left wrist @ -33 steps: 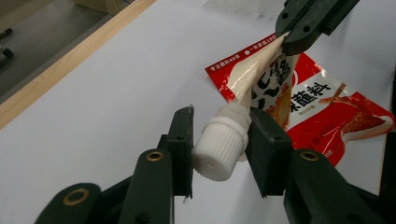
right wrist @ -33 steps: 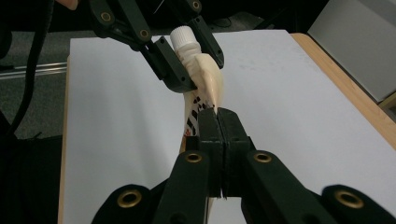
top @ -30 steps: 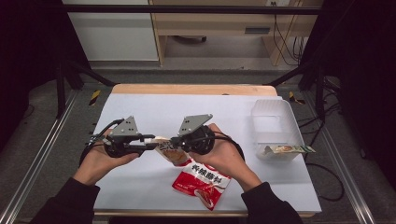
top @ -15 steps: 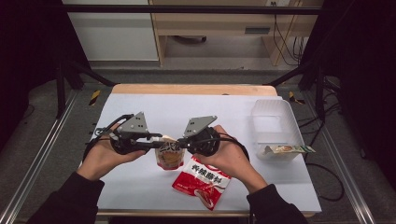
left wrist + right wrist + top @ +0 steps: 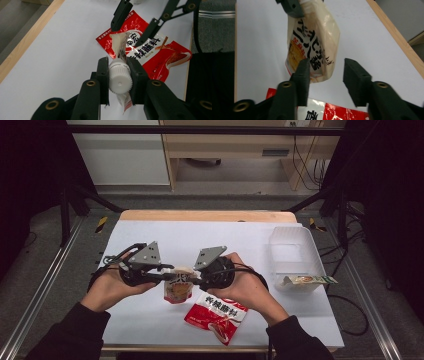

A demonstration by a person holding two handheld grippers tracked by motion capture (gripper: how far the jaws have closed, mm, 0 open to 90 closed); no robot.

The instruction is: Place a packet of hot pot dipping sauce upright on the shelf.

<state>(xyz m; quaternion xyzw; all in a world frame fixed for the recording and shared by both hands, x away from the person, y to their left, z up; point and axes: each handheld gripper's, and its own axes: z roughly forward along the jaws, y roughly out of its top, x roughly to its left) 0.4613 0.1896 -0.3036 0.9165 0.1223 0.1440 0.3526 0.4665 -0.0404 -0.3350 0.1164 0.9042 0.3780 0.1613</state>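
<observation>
A spouted pouch [image 5: 178,289] with a cream and orange label hangs by its white cap [image 5: 120,80]. My left gripper [image 5: 167,275] [image 5: 119,65] is shut on that cap and holds the pouch above the table. My right gripper [image 5: 196,280] [image 5: 325,75] faces it from the right, open. Its jaws stand apart on either side of the pouch's lower part [image 5: 312,47], and I cannot tell whether they touch it. A red sauce packet [image 5: 218,315] [image 5: 152,56] lies flat on the white table under the right hand.
A clear plastic bin [image 5: 292,251] stands at the table's right side, with a pale packet [image 5: 306,281] at its near end. The wooden table edge [image 5: 207,215] runs along the back. Metal frame rails [image 5: 37,297] flank the table.
The left gripper has shifted a little to the right with the pouch. The pouch has swung from a slant to hanging straight down under its cap. The right gripper barely moved.
</observation>
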